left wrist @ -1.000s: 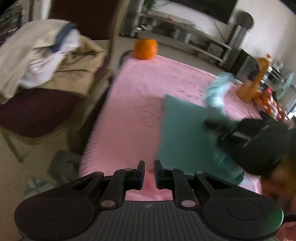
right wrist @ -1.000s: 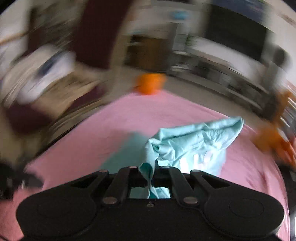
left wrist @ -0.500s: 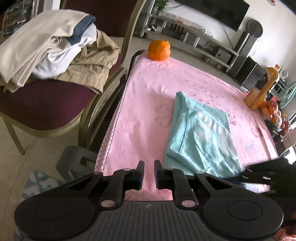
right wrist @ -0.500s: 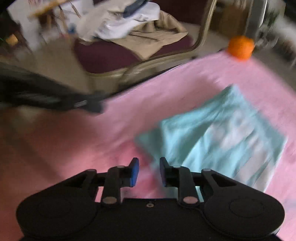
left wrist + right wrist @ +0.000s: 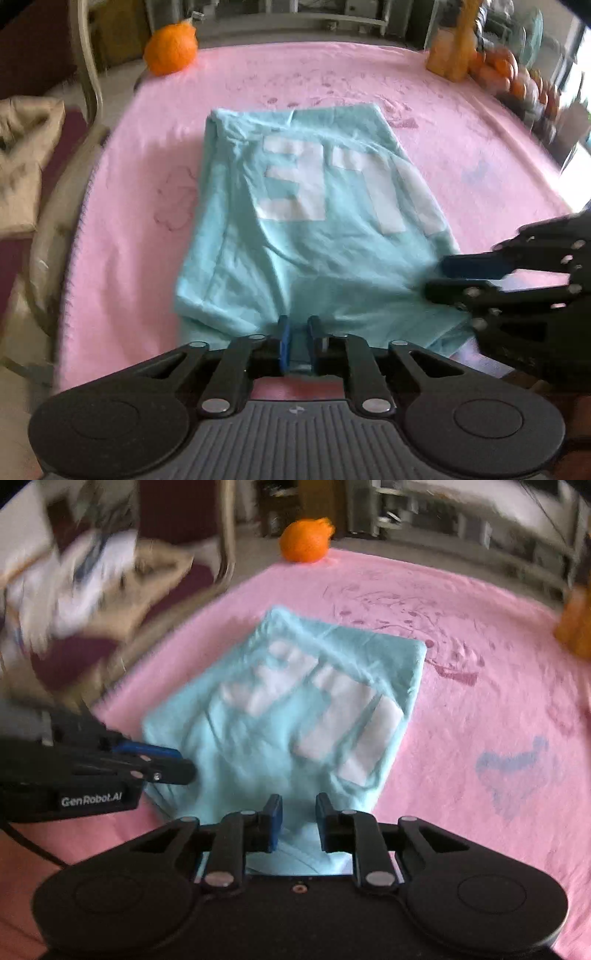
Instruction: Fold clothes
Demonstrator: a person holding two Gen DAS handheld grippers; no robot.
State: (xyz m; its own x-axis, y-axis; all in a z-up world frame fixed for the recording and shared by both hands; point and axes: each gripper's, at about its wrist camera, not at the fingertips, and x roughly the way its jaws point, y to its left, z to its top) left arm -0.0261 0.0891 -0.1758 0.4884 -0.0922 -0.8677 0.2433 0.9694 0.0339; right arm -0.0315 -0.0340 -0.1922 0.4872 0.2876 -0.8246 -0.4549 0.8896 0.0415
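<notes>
A light teal shirt (image 5: 303,240) with white block print lies folded flat on the pink table cloth (image 5: 147,184). My left gripper (image 5: 298,325) is at the shirt's near hem. Its jaws are a narrow gap apart and opening slightly, with teal cloth showing in the gap. My right gripper (image 5: 298,801) is at the near right of the shirt (image 5: 258,746). Its jaws are closing with the hem between them, and the pads do not press it. Each gripper shows in the other's view: right gripper (image 5: 437,277), left gripper (image 5: 184,764).
An orange (image 5: 170,50) sits at the table's far left corner. A chair (image 5: 86,74) with a pile of clothes (image 5: 92,583) stands left of the table. An orange bottle (image 5: 448,51) and a heap of fruit (image 5: 517,74) are at the far right.
A second ago the right gripper held the shirt up. It let go and the shirt now lies flat. Both grippers have come down to its near edge.
</notes>
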